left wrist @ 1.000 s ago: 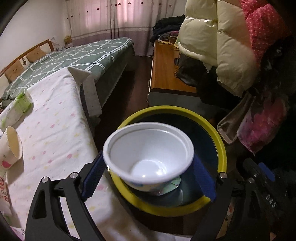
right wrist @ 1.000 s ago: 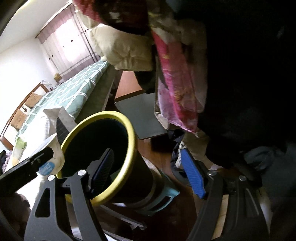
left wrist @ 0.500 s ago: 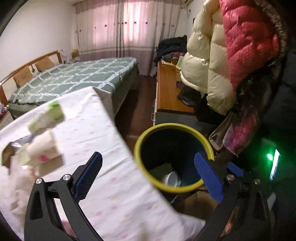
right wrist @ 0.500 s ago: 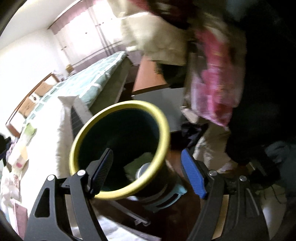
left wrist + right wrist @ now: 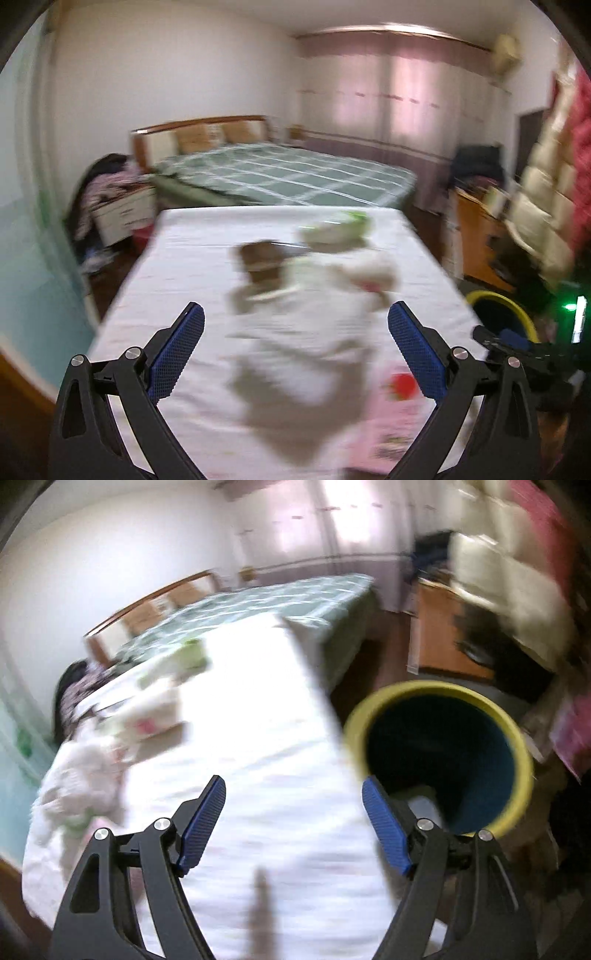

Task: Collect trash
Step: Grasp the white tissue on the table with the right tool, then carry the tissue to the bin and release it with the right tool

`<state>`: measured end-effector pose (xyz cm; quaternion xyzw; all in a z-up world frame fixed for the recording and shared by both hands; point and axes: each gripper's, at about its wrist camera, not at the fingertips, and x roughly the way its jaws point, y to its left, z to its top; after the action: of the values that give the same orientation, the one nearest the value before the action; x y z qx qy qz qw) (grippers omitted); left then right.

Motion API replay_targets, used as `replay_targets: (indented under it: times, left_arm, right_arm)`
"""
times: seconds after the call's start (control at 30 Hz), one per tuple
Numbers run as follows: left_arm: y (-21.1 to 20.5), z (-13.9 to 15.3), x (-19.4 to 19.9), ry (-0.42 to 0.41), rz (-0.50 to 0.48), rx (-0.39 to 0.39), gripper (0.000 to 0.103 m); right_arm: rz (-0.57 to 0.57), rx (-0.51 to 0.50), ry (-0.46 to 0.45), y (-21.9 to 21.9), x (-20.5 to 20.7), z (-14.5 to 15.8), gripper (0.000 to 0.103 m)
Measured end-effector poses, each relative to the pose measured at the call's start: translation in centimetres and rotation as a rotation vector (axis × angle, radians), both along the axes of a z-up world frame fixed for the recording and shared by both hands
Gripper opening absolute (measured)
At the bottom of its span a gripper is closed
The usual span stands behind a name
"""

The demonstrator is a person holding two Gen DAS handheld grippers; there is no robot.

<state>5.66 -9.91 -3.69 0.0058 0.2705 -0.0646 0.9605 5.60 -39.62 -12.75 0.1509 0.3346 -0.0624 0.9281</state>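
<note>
Both views are motion-blurred. My left gripper (image 5: 295, 345) is open and empty above a white-covered table (image 5: 192, 258). A blurred heap of trash lies ahead of it: crumpled white paper (image 5: 310, 354), a paper cup (image 5: 373, 277), a brown piece (image 5: 258, 258), a green-white wrapper (image 5: 336, 225) and a pink sheet (image 5: 399, 421). The yellow-rimmed dark bin (image 5: 513, 317) stands off the table's right edge. My right gripper (image 5: 293, 825) is open and empty over the table (image 5: 280, 775), with the bin (image 5: 443, 753) to its right and the trash heap (image 5: 92, 771) at the left.
A bed with a green checked cover (image 5: 295, 177) lies beyond the table. A wooden cabinet (image 5: 476, 236) and hanging padded coats (image 5: 546, 206) stand at the right, close to the bin. Clothes and a white drawer unit (image 5: 122, 214) are at the left.
The white bowl left my left gripper and fell into the bin. Both grippers have swung left, away from the bin and over the table, toward the heap of trash.
</note>
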Motion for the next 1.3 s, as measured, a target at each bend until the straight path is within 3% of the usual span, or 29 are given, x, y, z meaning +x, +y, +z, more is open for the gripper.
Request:
replay_targets:
  times: [0.13, 0.3, 0.5, 0.67, 0.7, 0.97, 1.1, 1.3]
  left_arm:
    - [4.4, -0.3, 0.1, -0.014, 0.077, -0.001, 0.098]
    - [7.3, -1.1, 0.4, -0.01, 0.105, -0.034, 0.098]
    - [7.7, -2.3, 0.6, 0.012, 0.111, -0.055, 0.098]
    - [7.9, -3.0, 1.1, 0.018, 0.11, -0.067, 0.098]
    - [8.0, -3.2, 1.1, 0.02, 0.112, -0.07, 0.098]
    - [8.5, -3.8, 1.3, 0.03, 0.119, -0.086, 0.098]
    - [8.4, -4.1, 1.3, 0.031, 0.101, -0.086, 0.098]
    - [6.2, -5.3, 1.5, 0.067, -0.042, -0.099, 0.098]
  right_arm:
    - [0.143, 0.007, -0.051, 5.4, 1.8, 2.0, 0.072]
    - [0.271, -0.012, -0.068, 10.7, 3.9, 3.2, 0.069]
    - [0.344, -0.034, -0.003, 14.7, 6.2, 2.4, 0.049]
    - [0.371, -0.016, 0.011, 14.8, 6.9, 2.4, 0.02]
    - [0.369, -0.02, 0.001, 14.9, 6.8, 2.7, 0.018]
    - [0.362, -0.037, -0.064, 15.1, 6.8, 5.5, 0.016]
    - [0.338, -0.076, -0.045, 15.3, 7.4, 5.0, 0.016]
    - [0.339, -0.088, 0.033, 15.1, 8.5, 3.3, 0.016]
